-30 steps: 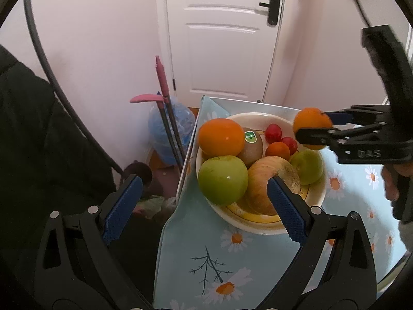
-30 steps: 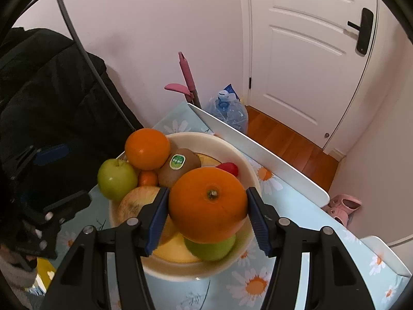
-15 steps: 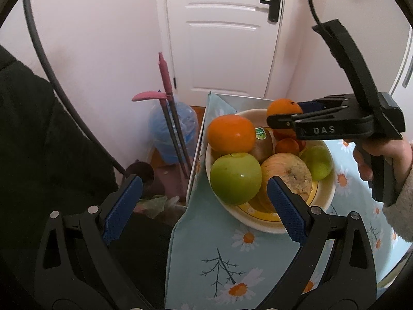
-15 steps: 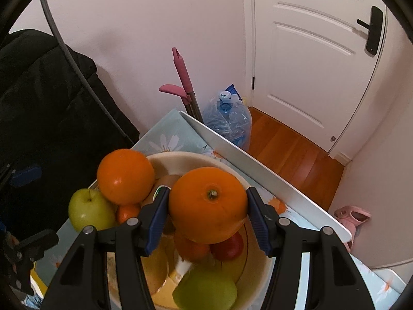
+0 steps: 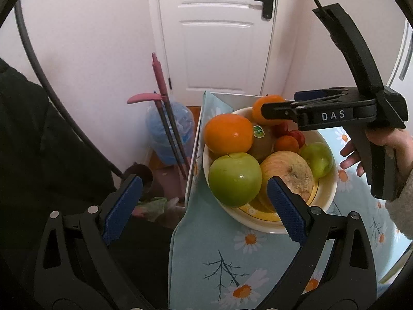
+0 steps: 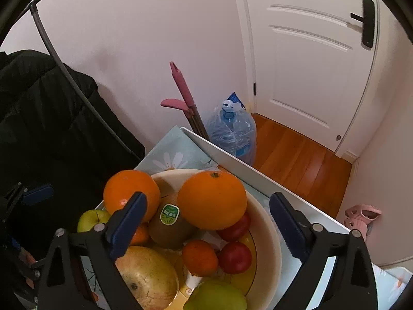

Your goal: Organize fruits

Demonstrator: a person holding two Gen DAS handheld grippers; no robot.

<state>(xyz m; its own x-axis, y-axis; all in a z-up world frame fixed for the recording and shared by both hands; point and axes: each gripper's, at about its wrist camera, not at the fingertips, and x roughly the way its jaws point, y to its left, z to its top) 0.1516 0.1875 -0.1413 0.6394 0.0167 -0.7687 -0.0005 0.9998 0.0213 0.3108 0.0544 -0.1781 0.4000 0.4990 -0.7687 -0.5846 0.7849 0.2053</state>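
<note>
A cream bowl (image 5: 258, 226) (image 6: 268, 222) on the daisy-print tablecloth (image 5: 219, 245) holds several fruits. Among them are a big orange (image 5: 228, 134), a green apple (image 5: 235, 178), a stickered kiwi (image 6: 170, 222) and a yellowish apple (image 5: 289, 170). A second orange (image 6: 212, 200) (image 5: 265, 100) lies at the bowl's far side on red fruits (image 6: 235, 257). My right gripper (image 6: 207, 195) (image 5: 278, 101) straddles it. Its jaws are opening and the pads stand clear of the orange. My left gripper (image 5: 204, 180) hangs open and empty before the bowl's near left.
The table edge (image 5: 192, 170) runs just left of the bowl. On the floor beyond it are a blue water jug (image 6: 232, 134) and pink mop handles (image 6: 183, 87). A black coat (image 6: 38, 118) fills the left, a white door (image 6: 309, 51) is behind, and pink slippers (image 6: 361, 215) lie on the right.
The right gripper carried the orange over the bowl to its far side, then its jaws spread and the orange now rests in the bowl. The left gripper stayed put.
</note>
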